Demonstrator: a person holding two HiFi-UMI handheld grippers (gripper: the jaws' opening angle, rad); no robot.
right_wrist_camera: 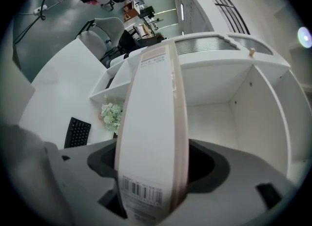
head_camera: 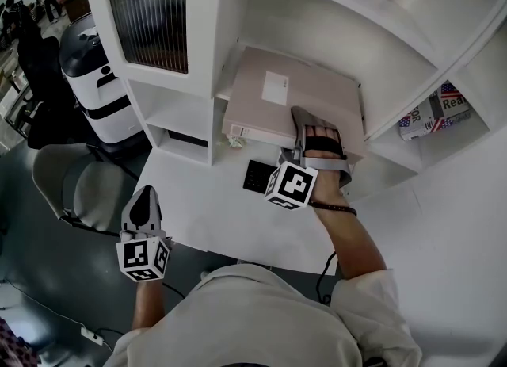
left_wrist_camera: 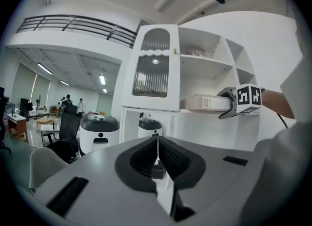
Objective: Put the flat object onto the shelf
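Cream shirt (head_camera: 261, 322) with loose sleeves; dark cord bracelet (head_camera: 333, 208) on right wrist. The left gripper (left_wrist_camera: 157, 154) and right gripper (right_wrist_camera: 155, 161) have grey bodies, black pads (left_wrist_camera: 178, 159) and black-and-white marker cubes (head_camera: 142, 258).

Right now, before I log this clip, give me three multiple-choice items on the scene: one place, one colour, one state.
1. Where is the flat box? A on the floor; B in the white shelf unit's open compartment; C on the chair.
2. What colour is the flat box? A blue; B black; C beige.
3. How are the left gripper's jaws? A shut, empty; B wide apart; C closed on the flat box.
Answers: 1 B, it lies beside the ribbed door; 2 C, its top looks beige in the head view; 3 A, its pads meet with nothing between.
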